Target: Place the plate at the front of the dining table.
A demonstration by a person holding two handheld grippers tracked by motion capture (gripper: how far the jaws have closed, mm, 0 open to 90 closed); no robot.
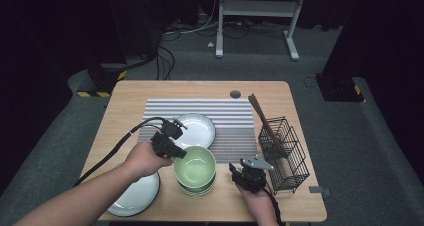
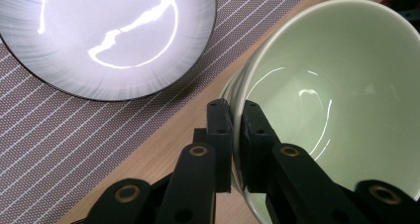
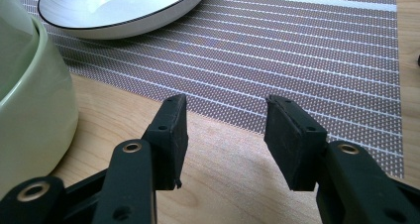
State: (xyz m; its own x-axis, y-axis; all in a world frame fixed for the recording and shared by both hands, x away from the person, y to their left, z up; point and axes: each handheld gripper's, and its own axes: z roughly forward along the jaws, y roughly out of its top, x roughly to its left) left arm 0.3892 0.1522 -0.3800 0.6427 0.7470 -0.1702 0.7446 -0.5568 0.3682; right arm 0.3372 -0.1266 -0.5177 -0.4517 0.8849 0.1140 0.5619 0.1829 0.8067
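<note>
A pale green bowl tops a short stack of matching bowls near the table's front edge. My left gripper is shut on its left rim. In the left gripper view one black jaw stands outside the wall and the other inside the green bowl, with the left gripper pinching the rim. My right gripper rests just right of the stack, low over the wood. In the right gripper view the right gripper is open with nothing between its jaws, and the green bowl stands at its left.
A white dark-rimmed plate lies on a striped placemat behind the bowls. Another white plate sits at the front left under my left forearm. A black wire basket with chopsticks stands at the right edge.
</note>
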